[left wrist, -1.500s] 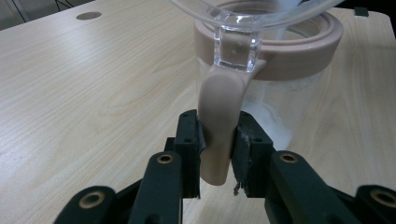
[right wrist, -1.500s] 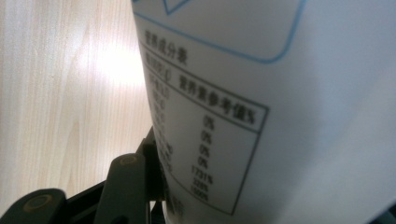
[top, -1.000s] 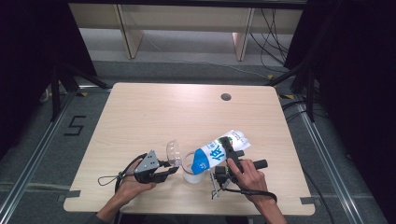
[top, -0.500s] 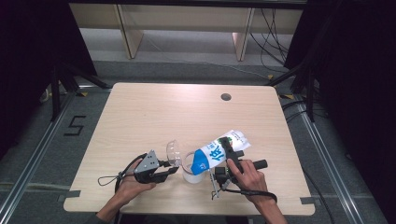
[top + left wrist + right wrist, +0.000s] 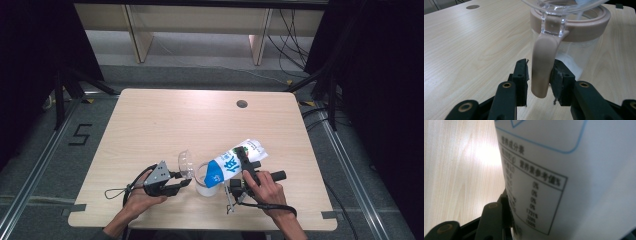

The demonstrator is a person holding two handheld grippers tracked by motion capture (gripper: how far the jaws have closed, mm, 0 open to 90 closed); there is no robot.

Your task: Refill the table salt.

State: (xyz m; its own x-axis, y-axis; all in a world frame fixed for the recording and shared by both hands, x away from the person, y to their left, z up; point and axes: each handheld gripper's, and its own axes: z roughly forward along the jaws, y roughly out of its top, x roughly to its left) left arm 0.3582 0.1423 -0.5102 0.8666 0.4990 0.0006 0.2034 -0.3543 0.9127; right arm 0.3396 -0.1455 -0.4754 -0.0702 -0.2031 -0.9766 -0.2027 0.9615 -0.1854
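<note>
A clear jar (image 5: 202,186) with a beige rim (image 5: 596,23) and beige handle (image 5: 543,67) stands near the table's front edge, its clear lid (image 5: 185,163) flipped up. White grains lie inside it. My left gripper (image 5: 185,182) is shut on the handle, one jaw on each side. A white and blue bag (image 5: 234,163) is tilted with its lower end over the jar's mouth. My right gripper (image 5: 244,159) is shut on the bag, whose printed side (image 5: 574,170) is close up in the right gripper view, with one black finger (image 5: 504,206) against it.
The light wooden table (image 5: 150,125) has a round cable hole (image 5: 242,104) at the back right. A person's hands come in from the front edge. Shelving and cables stand beyond the far edge, and a metal rail (image 5: 35,160) runs along the floor at the left.
</note>
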